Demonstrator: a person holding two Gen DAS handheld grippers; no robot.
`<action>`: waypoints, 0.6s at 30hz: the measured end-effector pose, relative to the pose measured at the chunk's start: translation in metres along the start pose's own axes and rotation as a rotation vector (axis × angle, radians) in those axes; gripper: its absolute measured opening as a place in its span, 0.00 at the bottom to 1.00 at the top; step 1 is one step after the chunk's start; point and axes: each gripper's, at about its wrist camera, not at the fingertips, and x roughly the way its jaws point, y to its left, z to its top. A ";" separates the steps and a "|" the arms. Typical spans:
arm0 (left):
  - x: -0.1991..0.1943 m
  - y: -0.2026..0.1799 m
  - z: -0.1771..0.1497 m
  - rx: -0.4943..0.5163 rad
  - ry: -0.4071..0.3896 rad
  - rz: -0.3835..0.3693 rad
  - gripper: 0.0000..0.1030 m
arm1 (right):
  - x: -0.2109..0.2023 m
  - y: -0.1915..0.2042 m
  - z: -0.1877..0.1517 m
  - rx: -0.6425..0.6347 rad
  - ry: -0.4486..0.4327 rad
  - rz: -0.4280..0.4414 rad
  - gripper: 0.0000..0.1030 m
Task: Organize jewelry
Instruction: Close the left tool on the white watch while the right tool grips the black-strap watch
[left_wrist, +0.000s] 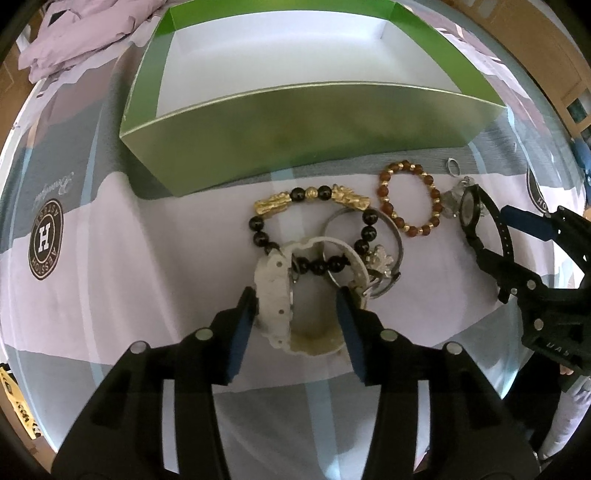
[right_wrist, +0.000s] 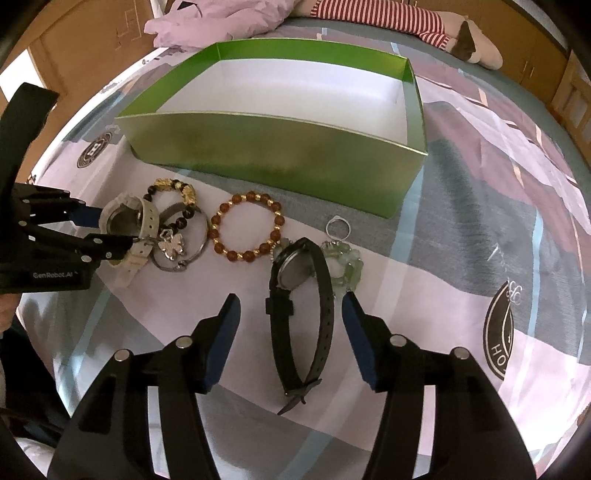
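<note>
Cardboard is forming the green box (right_wrist: 280, 155), glossy outside, matte white inside, sitting empty on the patchwork bedspread (right_wrist: 480, 229) behind the jewelry. The left gripper (left_wrist: 297, 295) is straddling the chunky white watch (left_wrist: 275, 291), jaws wide; since the black bead bracelet (left_wrist: 314, 229) and silver bangle (left_wrist: 388, 236) are overlapping its strap, lifting is likely dragging them along. The right gripper (right_wrist: 291, 299) is hanging wide around the slim black watch (right_wrist: 299, 295), whose rubbery strap may be slipping sideways.
</note>
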 end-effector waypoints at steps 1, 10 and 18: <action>0.000 0.000 0.000 0.000 0.001 0.001 0.45 | 0.001 0.001 0.000 0.000 0.002 0.000 0.56; -0.002 0.016 0.002 -0.028 0.002 0.030 0.17 | 0.002 0.005 -0.001 -0.009 0.017 0.034 0.13; -0.010 0.011 0.003 -0.006 -0.016 0.012 0.17 | -0.011 -0.001 0.002 0.008 -0.029 0.083 0.07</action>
